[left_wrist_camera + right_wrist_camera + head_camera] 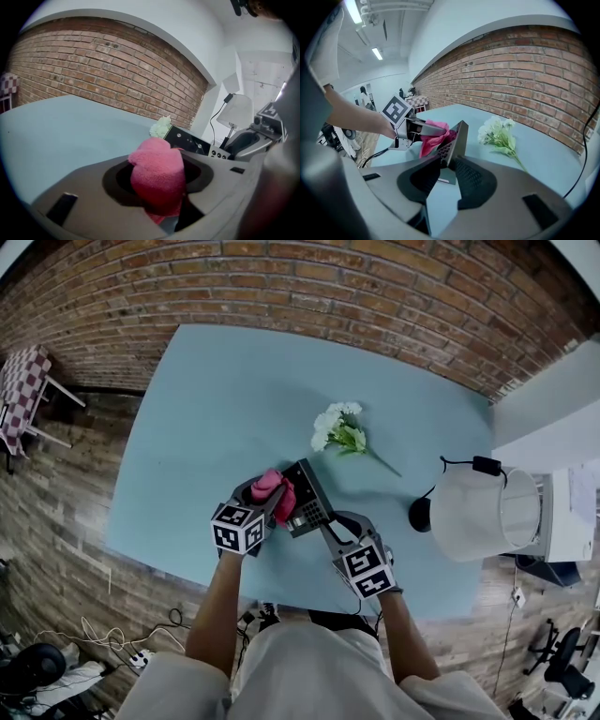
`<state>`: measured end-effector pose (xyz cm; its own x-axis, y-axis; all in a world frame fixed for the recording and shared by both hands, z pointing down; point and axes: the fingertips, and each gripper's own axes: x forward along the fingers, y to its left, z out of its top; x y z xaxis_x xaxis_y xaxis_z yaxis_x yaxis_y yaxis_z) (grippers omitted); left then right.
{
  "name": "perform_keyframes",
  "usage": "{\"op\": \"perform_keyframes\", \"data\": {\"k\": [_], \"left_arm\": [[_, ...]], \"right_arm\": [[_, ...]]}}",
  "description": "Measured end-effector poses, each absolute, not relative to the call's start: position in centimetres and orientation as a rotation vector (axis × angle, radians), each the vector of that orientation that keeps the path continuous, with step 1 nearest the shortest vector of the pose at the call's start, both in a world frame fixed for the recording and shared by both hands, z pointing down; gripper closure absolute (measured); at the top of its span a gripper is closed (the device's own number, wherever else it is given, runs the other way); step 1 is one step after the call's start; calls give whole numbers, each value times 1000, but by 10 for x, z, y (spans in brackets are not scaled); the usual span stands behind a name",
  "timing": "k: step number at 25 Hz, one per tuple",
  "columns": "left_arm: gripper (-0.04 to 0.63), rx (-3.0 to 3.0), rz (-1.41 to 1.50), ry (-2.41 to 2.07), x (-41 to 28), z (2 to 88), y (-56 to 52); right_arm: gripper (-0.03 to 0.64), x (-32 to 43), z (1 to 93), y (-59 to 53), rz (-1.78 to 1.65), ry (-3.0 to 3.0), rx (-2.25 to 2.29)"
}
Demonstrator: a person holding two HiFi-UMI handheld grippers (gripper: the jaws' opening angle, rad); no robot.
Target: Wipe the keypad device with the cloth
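My right gripper (326, 520) is closed on the lower edge of the keypad device (307, 497), holding it tipped up on edge above the blue table (206, 409). My left gripper (265, 495) is clamped on the pink cloth (273, 487), which is bunched between the jaws and pressed against the device's left face. In the right gripper view the cloth and the left jaws cover much of that face, so only a patch of the buttons shows.

Beyond the device, toward the brick wall (309, 277), a sprig of white flowers (338, 429) lies on the table, apart from it. To the device's right stands a white lamp (483, 512) with a dark round base (420, 515) and a black cord (461, 462). Far to the device's left, off the table, is a checked-topped stand (23, 390).
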<state>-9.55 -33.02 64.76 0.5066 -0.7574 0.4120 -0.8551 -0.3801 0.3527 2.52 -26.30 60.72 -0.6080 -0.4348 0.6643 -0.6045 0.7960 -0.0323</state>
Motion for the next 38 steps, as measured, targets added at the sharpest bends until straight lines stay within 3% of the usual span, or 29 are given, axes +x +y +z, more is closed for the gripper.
{"op": "perform_keyframes", "data": {"k": [14, 21, 30, 38], "left_arm": [[370, 2137, 469, -1309, -115, 676, -316], [383, 2091, 341, -1329, -131, 653, -313], [380, 2383, 260, -1270, -67, 570, -330], [379, 2497, 474, -1242, -20, 590, -331]], "right_arm": [[491, 29, 612, -266, 382, -2320, 837], [491, 30, 612, -267, 465, -2341, 901], [491, 31, 612, -268, 449, -2329, 945], [489, 29, 611, -268, 425, -2317, 899]]}}
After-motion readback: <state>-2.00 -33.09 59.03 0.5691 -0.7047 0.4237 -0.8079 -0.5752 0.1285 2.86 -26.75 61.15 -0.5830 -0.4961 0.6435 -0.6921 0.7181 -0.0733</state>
